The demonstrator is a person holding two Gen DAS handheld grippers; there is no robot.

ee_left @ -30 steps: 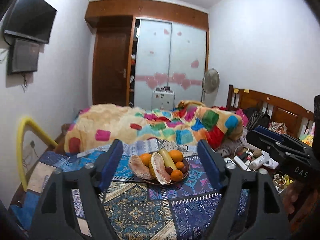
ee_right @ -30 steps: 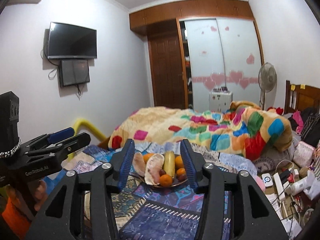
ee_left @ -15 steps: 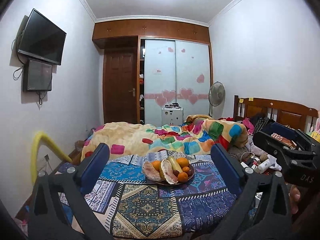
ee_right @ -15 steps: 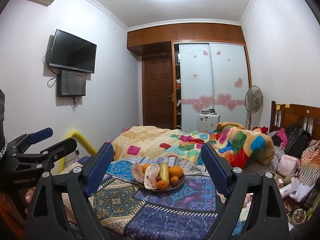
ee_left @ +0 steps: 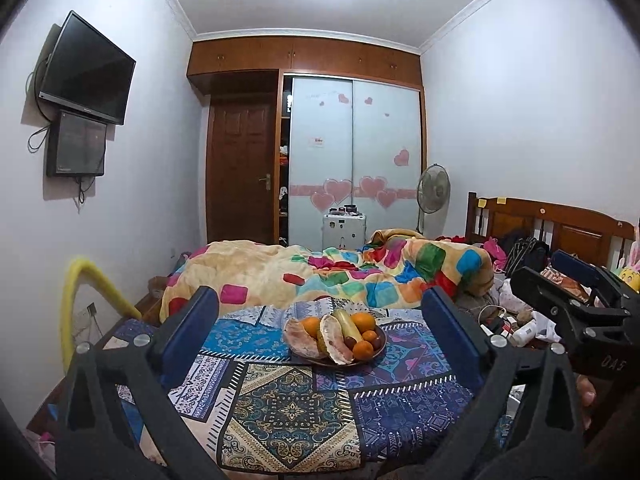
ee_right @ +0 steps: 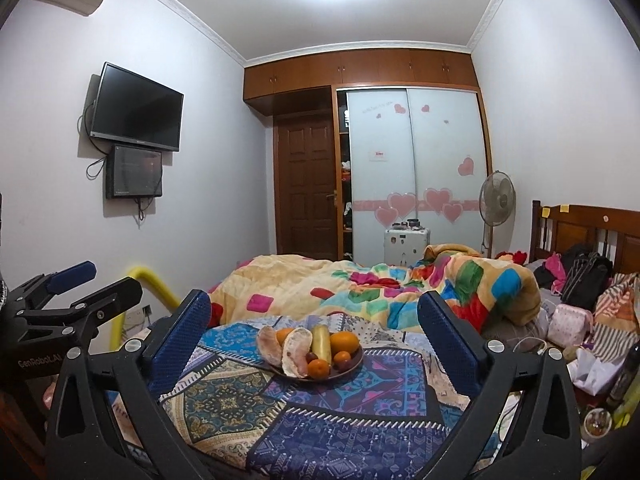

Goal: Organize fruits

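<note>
While the left gripper (ee_left: pixel 320 336) stands spread wide with nothing between its pads, the left wrist view shows the fruit plate (ee_left: pixel 378 350) on the patterned cloth (ee_left: pixel 288 408) well ahead. It holds oranges (ee_left: pixel 363 322), a yellow elongated fruit (ee_left: pixel 347 323), pale shell-like halves (ee_left: pixel 338 344) and small dark fruits (ee_left: pixel 351 342). Judgement: oranges firm, round, prone to roll, so take across the middle; the halves look light and brittle, so pinch gently at the rim. Versus a second ago: plate is smaller and farther off, jaws wider.

Right wrist view: right gripper (ee_right: pixel 314 338) is opening, now near full spread, and empty. Plate (ee_right: pixel 352 362) sits ahead between the fingers' sightline, not touched. The other gripper shows at the left edge. Versus a second ago: jaws were narrow and closely framed the plate; now backed away.
</note>
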